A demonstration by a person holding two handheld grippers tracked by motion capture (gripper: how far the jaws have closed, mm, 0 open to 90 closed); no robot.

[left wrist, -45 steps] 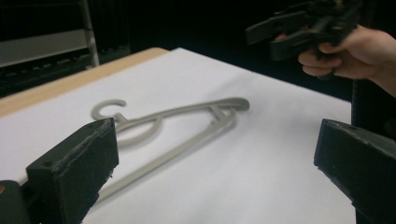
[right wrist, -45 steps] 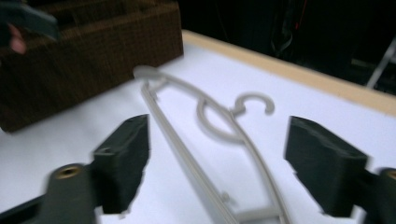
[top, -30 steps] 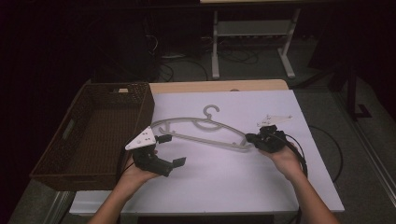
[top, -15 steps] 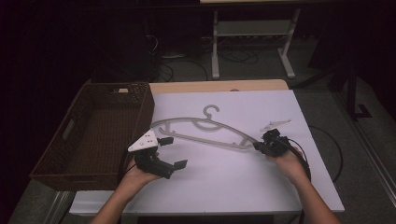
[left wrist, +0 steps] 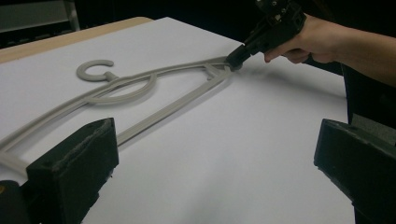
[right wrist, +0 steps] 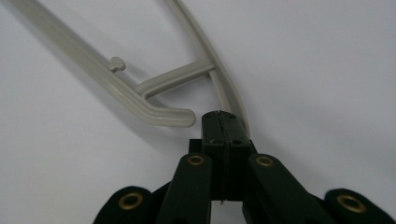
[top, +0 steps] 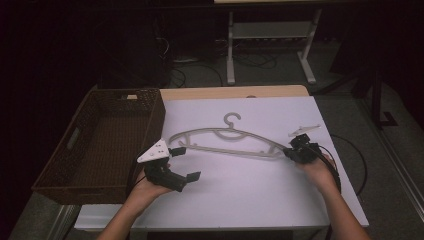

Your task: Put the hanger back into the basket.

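Nearest the person, the left gripper (top: 185, 162) rests low on the white table (top: 240, 200) with its black jaws spread wide and nothing between them, just beside the left end of the pale grey plastic coat hanger (top: 225, 142). That hanger lies flat across the middle of the table, its hook pointing to the far edge, and the right gripper (top: 289, 153) has its jaws pressed together at the hanger's right tip, pinching the thin end of the lower bar. Farther left stands a dark brown woven basket (top: 75, 155), and a small white clip-like piece (top: 303, 130) lies beyond the right gripper.
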